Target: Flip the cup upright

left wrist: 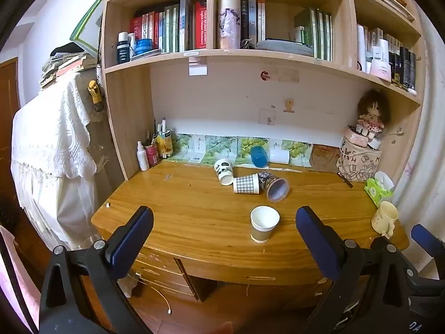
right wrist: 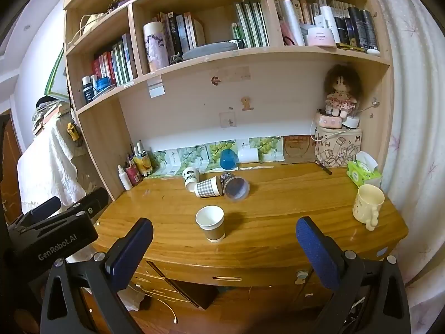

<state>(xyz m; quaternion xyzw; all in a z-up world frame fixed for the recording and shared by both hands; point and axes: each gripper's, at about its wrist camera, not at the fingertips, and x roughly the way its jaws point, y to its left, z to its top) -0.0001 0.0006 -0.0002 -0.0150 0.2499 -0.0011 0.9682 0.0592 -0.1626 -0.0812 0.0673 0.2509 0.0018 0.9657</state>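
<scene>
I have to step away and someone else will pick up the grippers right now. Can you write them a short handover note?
Left gripper open, empty, held back from the desk. Right gripper likewise open and empty.
Done: brown paper cup stands upright near the front edge.
Left: three cups lie on their sides mid-desk, clustered close together: white patterned cup, checked cup, dark cup. A blue cup also looks tipped, by the back wall.
Cream mug upright, far right.

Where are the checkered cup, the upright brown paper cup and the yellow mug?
checkered cup (left wrist: 246, 184), left wrist view, its side wall
upright brown paper cup (left wrist: 261, 233), left wrist view, brown sleeve
yellow mug (right wrist: 366, 205), right wrist view, outer wall
</scene>
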